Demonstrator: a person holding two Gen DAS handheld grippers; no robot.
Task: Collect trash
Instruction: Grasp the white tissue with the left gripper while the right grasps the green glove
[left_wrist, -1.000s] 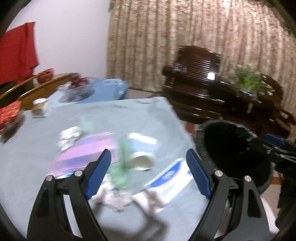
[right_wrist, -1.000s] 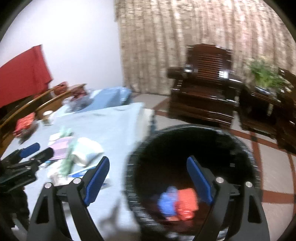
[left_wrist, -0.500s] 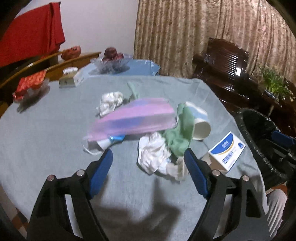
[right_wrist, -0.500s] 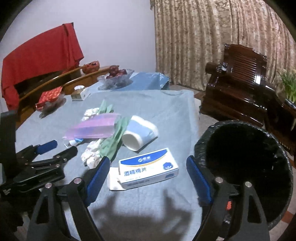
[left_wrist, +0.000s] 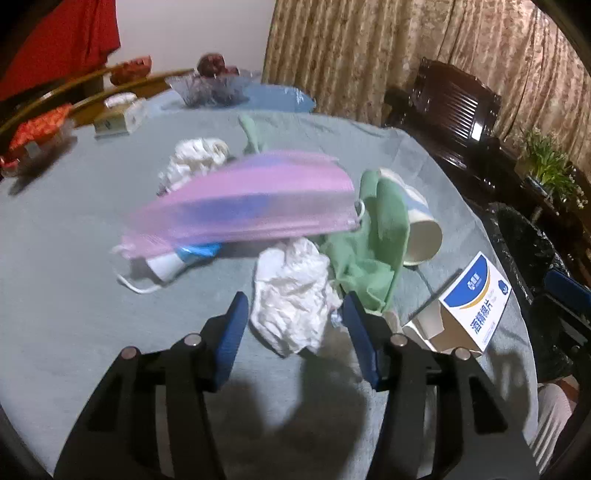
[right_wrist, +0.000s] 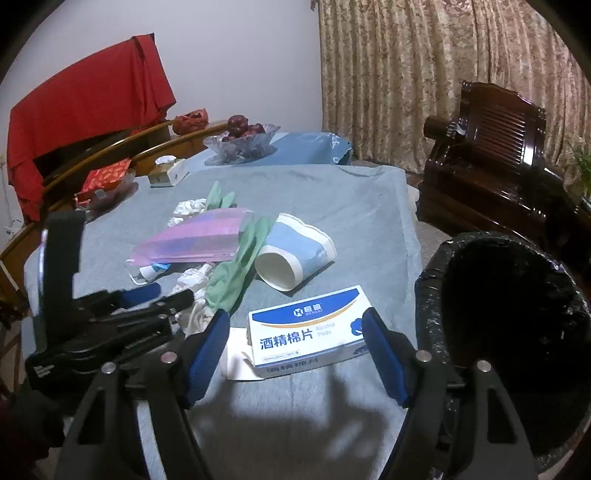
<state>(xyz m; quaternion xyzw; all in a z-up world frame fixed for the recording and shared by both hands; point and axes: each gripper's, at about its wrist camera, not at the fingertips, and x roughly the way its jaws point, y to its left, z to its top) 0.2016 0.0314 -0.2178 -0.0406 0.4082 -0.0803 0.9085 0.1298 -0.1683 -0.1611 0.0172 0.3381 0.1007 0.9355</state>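
Trash lies on a grey-blue tablecloth (left_wrist: 74, 295): a crumpled white tissue (left_wrist: 291, 295), a green glove (left_wrist: 373, 251), a pink face mask (left_wrist: 247, 199), a tipped paper cup (left_wrist: 421, 232) and a blue-white wipes box (left_wrist: 472, 306). My left gripper (left_wrist: 295, 317) is open, its fingers on either side of the tissue, not gripping it. My right gripper (right_wrist: 295, 332) is open around the wipes box (right_wrist: 310, 328), close above it. The left gripper also shows in the right wrist view (right_wrist: 155, 295). A black-lined trash bin (right_wrist: 509, 332) stands at the table's right edge.
A second tissue (left_wrist: 195, 162) and another green glove (right_wrist: 219, 195) lie farther back. A glass fruit bowl (right_wrist: 240, 144), a tissue box (right_wrist: 168, 173) and a red packet (right_wrist: 105, 181) sit at the far side. Dark wooden chairs (right_wrist: 491, 155) stand right.
My left gripper has moved forward and down to the white tissue and narrowed around it. My right gripper has swung from over the bin and come closer to the wipes box.
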